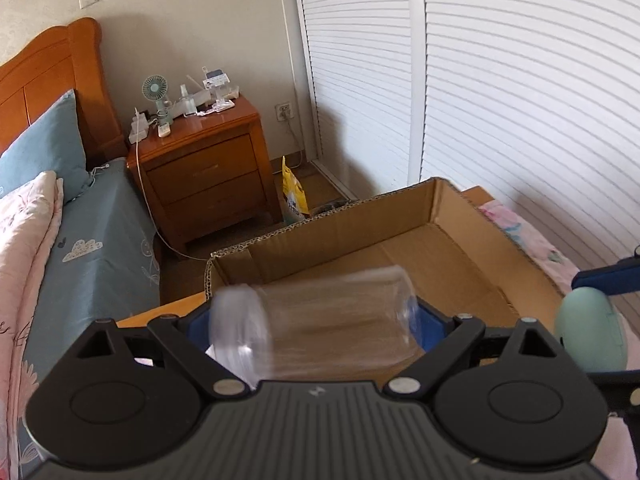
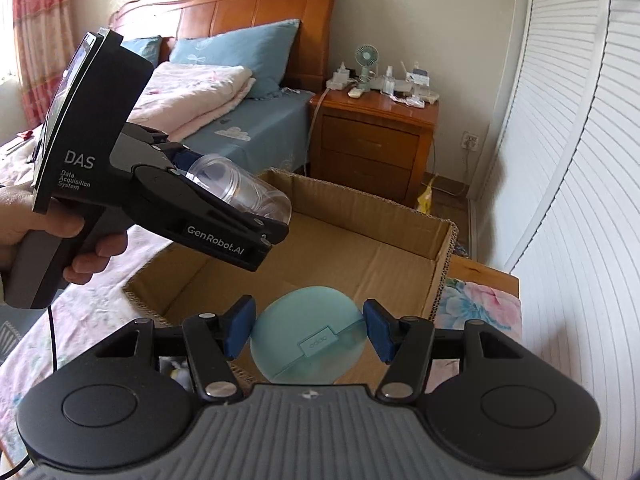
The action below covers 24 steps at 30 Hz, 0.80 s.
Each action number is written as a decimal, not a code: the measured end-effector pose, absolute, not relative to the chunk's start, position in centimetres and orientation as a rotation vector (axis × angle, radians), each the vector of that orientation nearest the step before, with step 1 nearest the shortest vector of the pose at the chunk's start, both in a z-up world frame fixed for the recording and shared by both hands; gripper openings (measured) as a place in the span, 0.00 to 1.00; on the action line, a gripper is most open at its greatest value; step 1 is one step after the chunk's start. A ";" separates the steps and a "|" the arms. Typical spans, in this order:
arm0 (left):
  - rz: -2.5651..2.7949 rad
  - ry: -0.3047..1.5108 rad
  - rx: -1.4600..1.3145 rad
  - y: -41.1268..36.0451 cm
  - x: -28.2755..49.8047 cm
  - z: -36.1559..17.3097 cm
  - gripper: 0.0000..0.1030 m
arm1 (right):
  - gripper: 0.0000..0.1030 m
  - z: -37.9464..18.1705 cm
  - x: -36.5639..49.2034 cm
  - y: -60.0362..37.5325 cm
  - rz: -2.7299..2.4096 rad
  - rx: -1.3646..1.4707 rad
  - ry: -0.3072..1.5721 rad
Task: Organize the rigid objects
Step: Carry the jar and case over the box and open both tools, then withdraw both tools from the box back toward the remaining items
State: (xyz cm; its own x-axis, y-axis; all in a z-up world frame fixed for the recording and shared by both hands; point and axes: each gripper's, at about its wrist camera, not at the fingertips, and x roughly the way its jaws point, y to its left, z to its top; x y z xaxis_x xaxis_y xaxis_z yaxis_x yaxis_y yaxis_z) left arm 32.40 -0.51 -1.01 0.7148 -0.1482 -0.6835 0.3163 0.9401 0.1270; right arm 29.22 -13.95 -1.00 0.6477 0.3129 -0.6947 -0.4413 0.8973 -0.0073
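Left gripper [image 1: 316, 320] clamps a clear jar [image 1: 320, 320] crosswise, long axis running left to right, poised above the near-left edge of the open cardboard box [image 1: 400, 216]. Right gripper [image 2: 306, 334] pinches a round teal case [image 2: 308, 336] over the near wall. For both loads, the bare box floor lies below and farther ahead.

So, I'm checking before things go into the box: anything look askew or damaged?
No damage shows. The clear plastic jar lies tilted in the left gripper above the cardboard box; its mouth looks lidless.
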 end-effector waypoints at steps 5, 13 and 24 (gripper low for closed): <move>-0.267 0.730 0.221 0.0 32.8 -1.4 0.93 | 0.62 -2.4 31.0 -14.2 0.412 -0.175 0.779; -0.276 0.710 0.165 1.4 29.6 -0.5 0.98 | 0.62 -3.3 34.1 -14.5 0.378 -0.139 0.788; -0.341 0.711 0.124 2.6 24.3 -0.8 0.98 | 0.62 -4.6 38.3 -13.8 0.299 -0.085 0.833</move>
